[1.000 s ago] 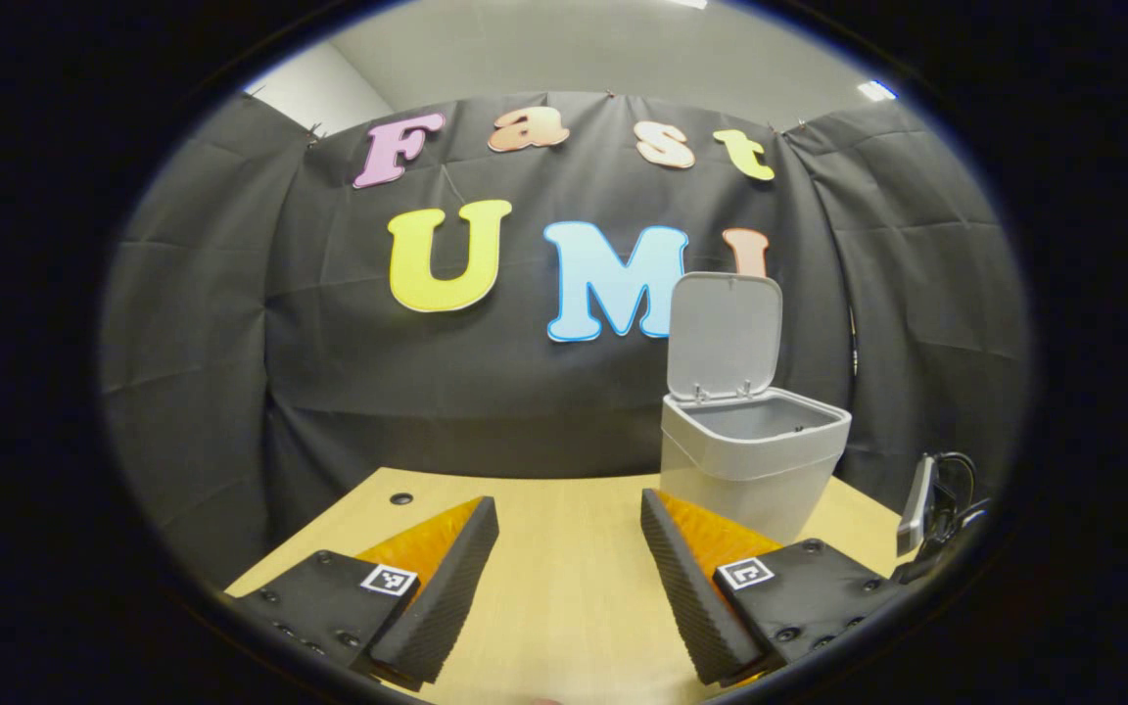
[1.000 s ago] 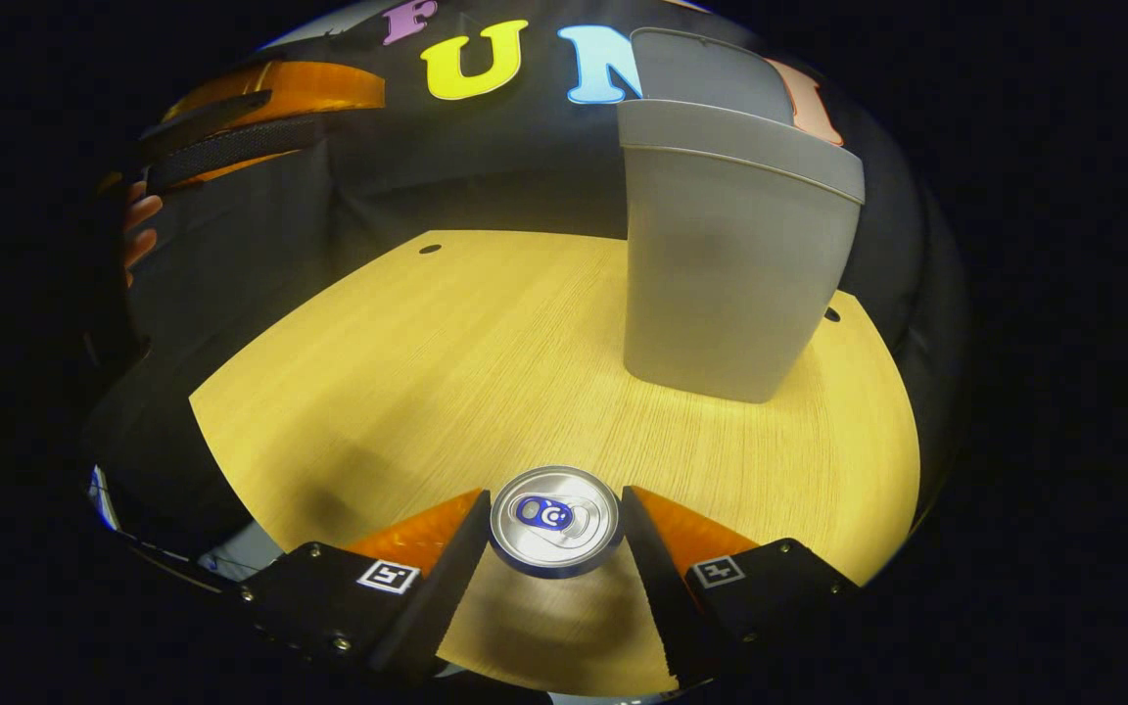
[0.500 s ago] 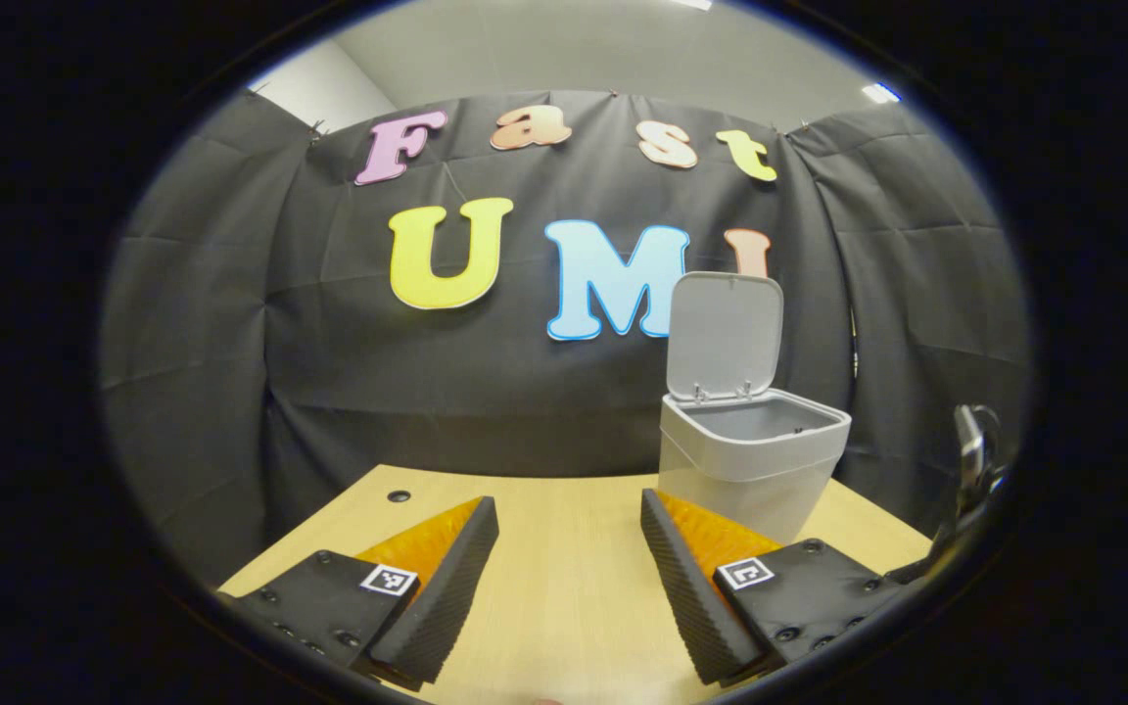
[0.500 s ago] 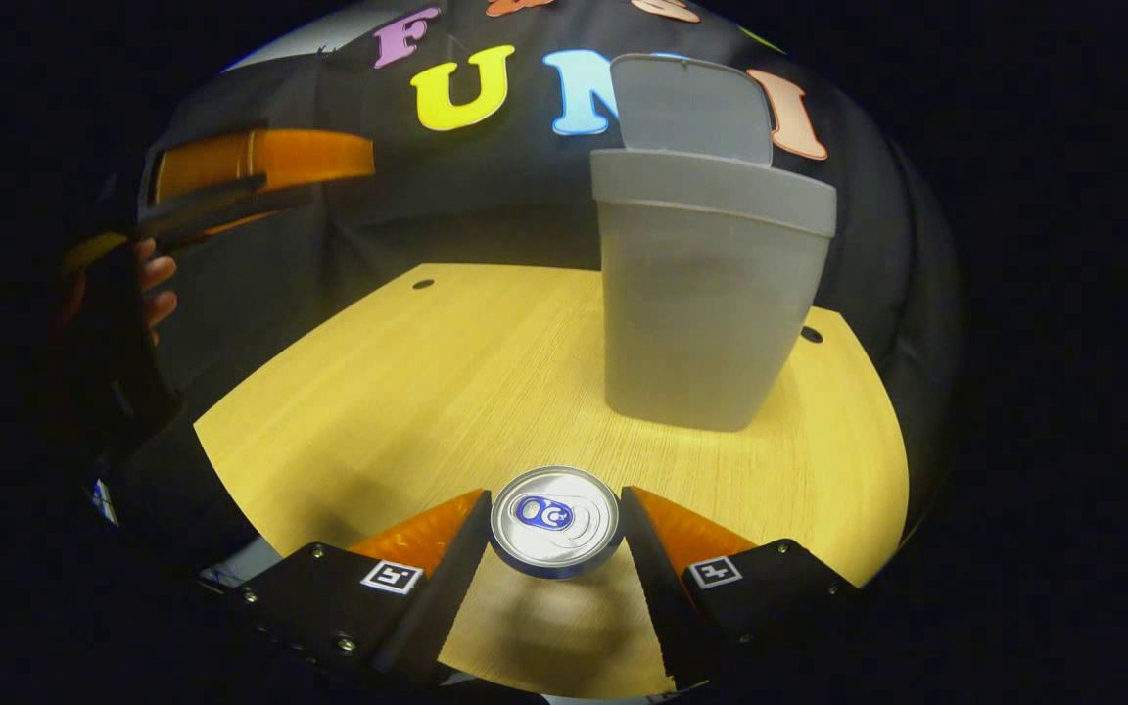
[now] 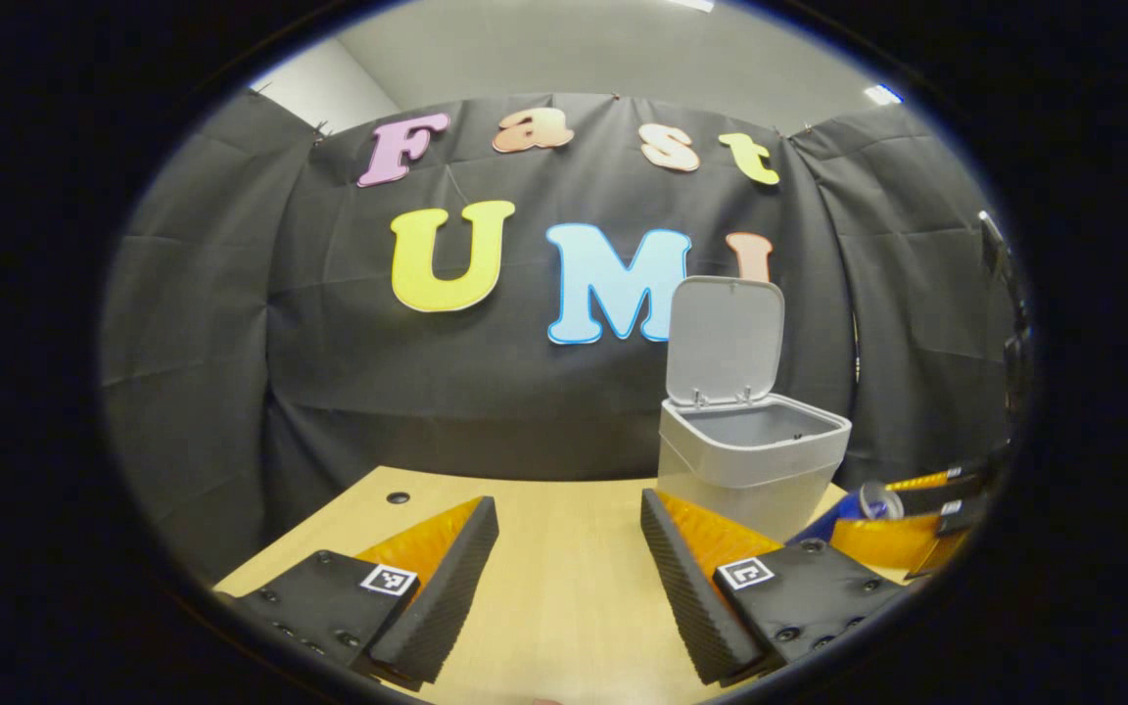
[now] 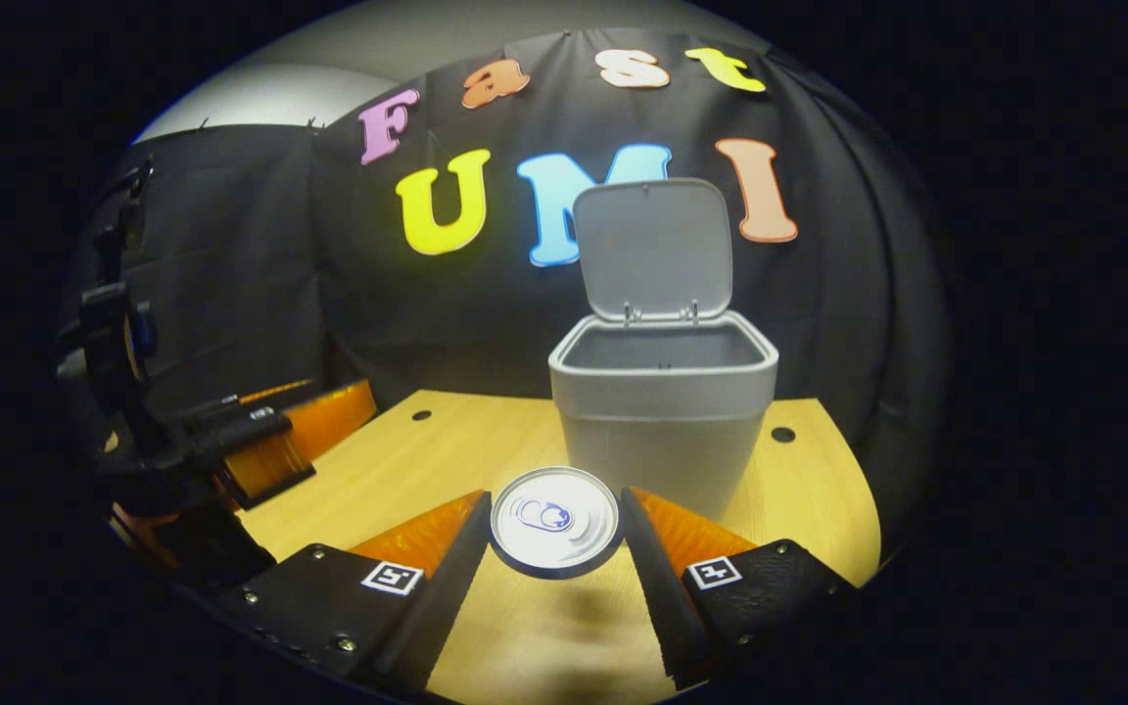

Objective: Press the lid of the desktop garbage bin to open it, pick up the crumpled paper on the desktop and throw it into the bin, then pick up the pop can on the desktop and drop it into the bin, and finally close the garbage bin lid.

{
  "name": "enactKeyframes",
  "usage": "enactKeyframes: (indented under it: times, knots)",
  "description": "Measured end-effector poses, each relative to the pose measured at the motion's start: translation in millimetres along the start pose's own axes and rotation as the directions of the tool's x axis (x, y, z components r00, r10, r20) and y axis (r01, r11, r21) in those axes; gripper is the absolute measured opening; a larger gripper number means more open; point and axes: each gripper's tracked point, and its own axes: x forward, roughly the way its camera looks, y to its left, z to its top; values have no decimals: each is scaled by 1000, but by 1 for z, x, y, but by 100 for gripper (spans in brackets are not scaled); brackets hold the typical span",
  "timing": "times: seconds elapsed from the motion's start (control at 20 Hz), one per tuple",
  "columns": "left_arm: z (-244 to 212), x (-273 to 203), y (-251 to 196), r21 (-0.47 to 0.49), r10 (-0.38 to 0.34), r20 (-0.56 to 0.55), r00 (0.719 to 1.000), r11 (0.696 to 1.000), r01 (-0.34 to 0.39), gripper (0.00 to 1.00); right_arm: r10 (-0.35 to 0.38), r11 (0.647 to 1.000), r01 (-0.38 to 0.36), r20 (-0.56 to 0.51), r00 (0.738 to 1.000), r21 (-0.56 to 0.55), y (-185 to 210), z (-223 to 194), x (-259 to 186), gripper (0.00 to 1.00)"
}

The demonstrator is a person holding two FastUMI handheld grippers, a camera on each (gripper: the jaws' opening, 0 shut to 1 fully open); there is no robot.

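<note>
The round silver pop can with the blue side (image 6: 554, 521) sat pinched between the two fingers of the right gripper (image 6: 554, 534), with its shiny top facing the camera. In the right gripper view a second ago, the can was down low by the foot of the bin and the camera looked down on the table. Now it was lifted, and the view looked across at the open mouth of the grey plastic desktop garbage bin (image 6: 663, 411). That likely meant the can was picked up and was on its way to the bin. The bin's grey lid (image 6: 652, 249) stood straight up, so the way in was open.

The left gripper (image 5: 564, 568) hung over the pale wooden table (image 5: 564, 607) with its fingers spread wide and nothing in them.

The crumpled paper could not be seen on the table. It may have been in the bin already, but the bottom of the bin was hidden by its walls. In the left gripper view the can (image 5: 863, 506) was partly cut off behind that gripper's finger.
</note>
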Motion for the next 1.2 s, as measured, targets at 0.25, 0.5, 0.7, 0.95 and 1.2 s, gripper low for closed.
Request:
enactKeyframes:
  times: [0.25,0.5,0.7,0.95,1.2]
  knots:
    - [0,2,0,-1,7,0,1000,1000,-7,98,6,1000,-6,126,992,5,-3,45,2,83]
    - [0,2,1,1,14,-1,1000,1000,-14,98,14,1000,-20,275,961,19,-2,97,4,83]
    - [1,2,2,-1,15,-3,1000,1000,-15,98,-31,1000,28,369,929,13,-12,129,11,83]
    - [0,2,1,-2,17,-4,1000,1000,-17,98,-72,996,86,371,926,-21,-30,136,44,83]
    - [-5,3,2,-1,20,-17,1000,1000,-20,98,-73,994,95,315,946,-54,-30,125,78,83]
